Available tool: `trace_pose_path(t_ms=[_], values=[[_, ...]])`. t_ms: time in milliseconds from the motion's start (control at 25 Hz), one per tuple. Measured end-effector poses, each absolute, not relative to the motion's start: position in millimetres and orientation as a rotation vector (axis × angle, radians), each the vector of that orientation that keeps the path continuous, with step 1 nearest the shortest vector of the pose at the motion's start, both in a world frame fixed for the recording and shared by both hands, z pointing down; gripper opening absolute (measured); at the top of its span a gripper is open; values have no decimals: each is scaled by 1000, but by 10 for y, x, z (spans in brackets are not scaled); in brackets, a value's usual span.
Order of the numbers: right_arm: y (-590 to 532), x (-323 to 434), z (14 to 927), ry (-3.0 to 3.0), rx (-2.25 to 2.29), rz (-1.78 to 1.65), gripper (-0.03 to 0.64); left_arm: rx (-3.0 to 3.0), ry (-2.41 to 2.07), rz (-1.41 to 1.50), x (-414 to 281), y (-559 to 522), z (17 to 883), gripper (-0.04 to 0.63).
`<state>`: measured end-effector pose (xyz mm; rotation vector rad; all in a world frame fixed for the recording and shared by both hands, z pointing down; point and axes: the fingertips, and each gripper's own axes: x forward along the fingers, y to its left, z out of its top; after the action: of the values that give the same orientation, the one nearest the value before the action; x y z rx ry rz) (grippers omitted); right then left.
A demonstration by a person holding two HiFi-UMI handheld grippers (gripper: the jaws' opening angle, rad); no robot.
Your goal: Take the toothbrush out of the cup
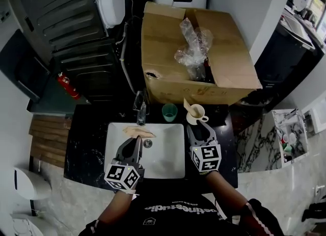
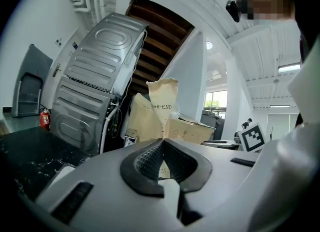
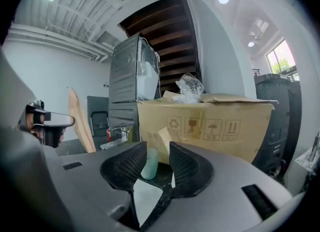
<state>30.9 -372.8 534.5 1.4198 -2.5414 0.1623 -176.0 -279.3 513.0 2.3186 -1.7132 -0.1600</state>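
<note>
Brown paper packet (image 2: pixel 162 103) is pinched tight in our left hand-held gripper (image 1: pixel 136 139), out over the white sink (image 1: pixel 168 163). Our right hand-held gripper (image 3: pixel 159 148) is wide open and holds nothing. It points at the two cups at the back of the black bench (image 1: pixel 89 143).

One is a green cup (image 1: pixel 169 111) with nothing sticking out of it. Just beside it is a white mug (image 1: pixel 197 113). A flat brown piece sticks up out of the mug and leans left. We take it for the toothbrush (image 1: pixel 189 106), in its wrap.

To do this well, we think we should aim at the mug, not the green cup. We should bring one open jaw to each side of the brown top. Then we close softly and lift straight up, so the mug does not tip.
</note>
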Motion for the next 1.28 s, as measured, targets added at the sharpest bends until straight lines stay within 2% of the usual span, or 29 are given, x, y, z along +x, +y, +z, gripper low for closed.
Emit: trace_pose_path(t_ms=[400,800,880,1040,1280], values=[[-4411,196,5831,-2412,1417,122,158,2252,-1775,-135,-1909,-2704,5217,15],[-4591,214,6071,-2314,1414,153,158,2214,-1791,-116,-1949,-2658,5284,15],[-4591,225,6044,-2298,1424,155,114,2218,-1790,-117,-1936,-2658,5282,15],[-4589,251,5997,-2287,1424,123,72,2222,-1785,-120,-1913,-2654,5273,15],[-4565,355,5848,-2296,1454,67,55,2245,-1777,-137,-1864,-2641,5200,15]])
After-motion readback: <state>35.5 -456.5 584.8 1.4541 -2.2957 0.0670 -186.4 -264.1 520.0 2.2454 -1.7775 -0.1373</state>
